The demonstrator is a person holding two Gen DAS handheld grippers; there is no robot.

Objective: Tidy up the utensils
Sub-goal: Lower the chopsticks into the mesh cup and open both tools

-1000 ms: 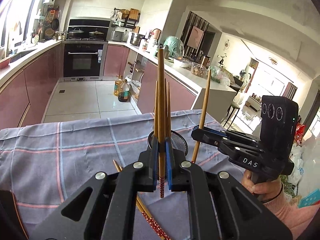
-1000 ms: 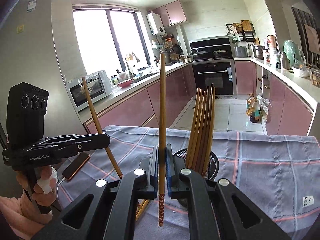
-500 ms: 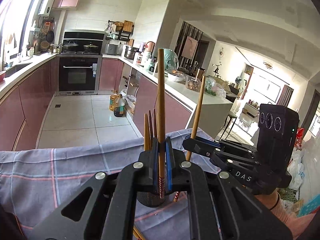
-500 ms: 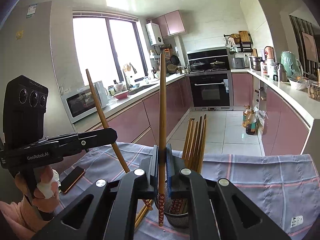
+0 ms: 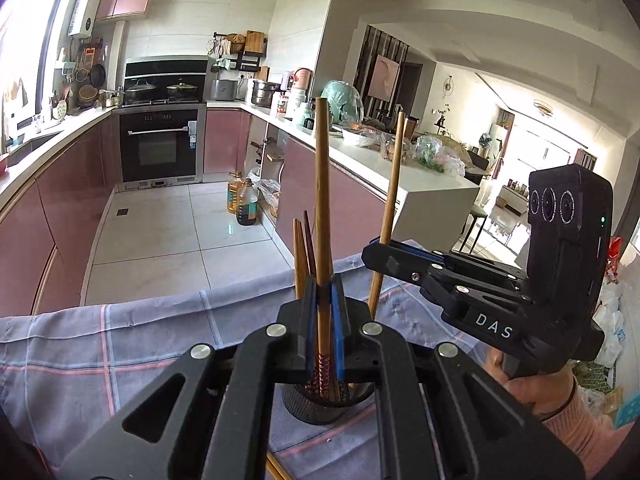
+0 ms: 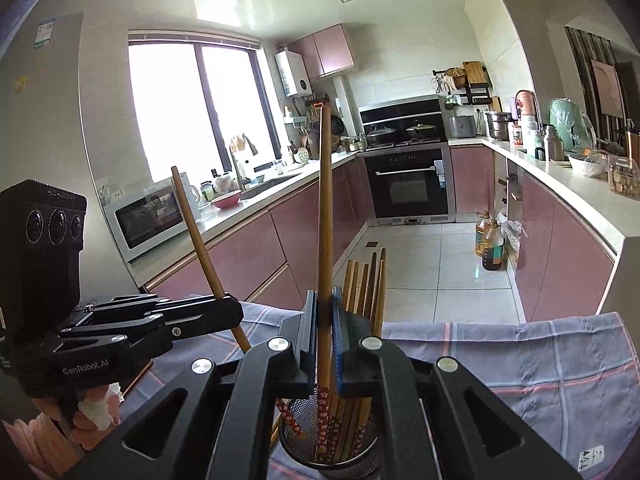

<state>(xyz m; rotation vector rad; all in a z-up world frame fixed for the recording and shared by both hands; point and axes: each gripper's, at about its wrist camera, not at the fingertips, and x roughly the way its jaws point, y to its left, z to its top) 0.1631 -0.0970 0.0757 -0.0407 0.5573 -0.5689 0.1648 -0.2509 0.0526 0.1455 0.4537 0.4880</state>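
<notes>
My left gripper (image 5: 324,288) is shut on a wooden chopstick (image 5: 322,184), held upright with its red patterned end over a black mesh holder (image 5: 316,408). My right gripper (image 6: 325,304) is shut on a second chopstick (image 6: 325,208), whose patterned end hangs in the mouth of the holder (image 6: 360,450). Several chopsticks (image 6: 366,288) stand in that holder. The right gripper (image 5: 370,250) also shows in the left wrist view, just right of the holder. In the right wrist view the left gripper (image 6: 236,312) comes in from the left with its chopstick (image 6: 196,232) tilted.
A blue checked cloth (image 5: 120,352) covers the table, and its far edge runs just behind the holder. A loose chopstick (image 5: 276,470) lies on the cloth near me. A person's hand (image 5: 532,388) grips the right tool. Behind the table are pink kitchen cabinets and an oven.
Both grippers have moved forward and slightly up with their chopsticks. The holder has slid from ahead of the fingers to directly beneath them. The two grippers have drawn closer together.
</notes>
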